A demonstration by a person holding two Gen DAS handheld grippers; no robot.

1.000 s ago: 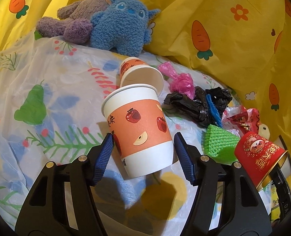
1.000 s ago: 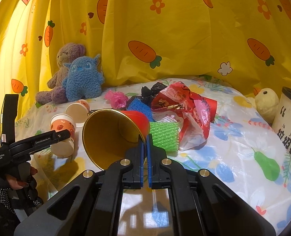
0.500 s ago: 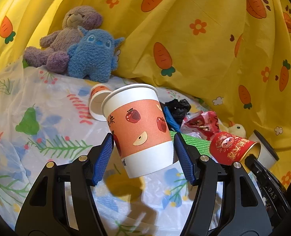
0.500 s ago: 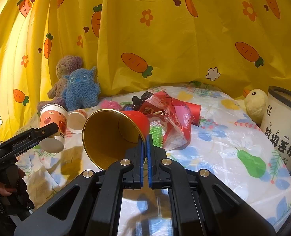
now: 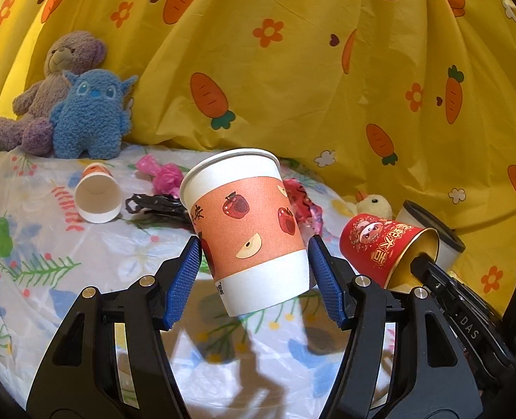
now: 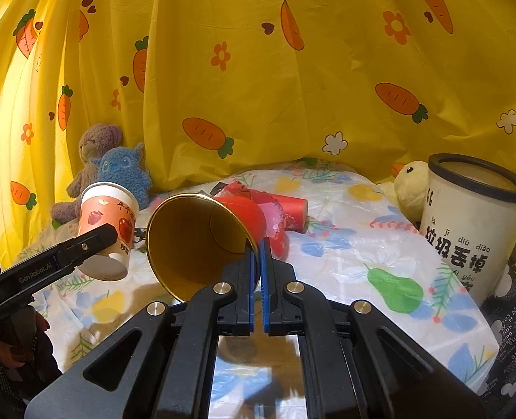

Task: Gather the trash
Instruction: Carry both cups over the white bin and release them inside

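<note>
left gripper [image 5: 254,265]: jaws clamped on the apple-print paper cup [image 5: 245,227], held clear of the table, tilted; cup base hides the sheet behind it
right gripper [image 6: 256,265]: pads pinched shut on the rim of the red cup [image 6: 202,241], gold inside facing the camera; its outer print hidden in the right wrist view
beyond left jaws: black scrap [image 5: 155,204] and red wrapper [image 5: 301,202], both partly cut off by the held cup
further left: second paper cup [image 5: 97,192] lying on its side
far right: trash bin [image 6: 474,223], contents can't be made out
</note>
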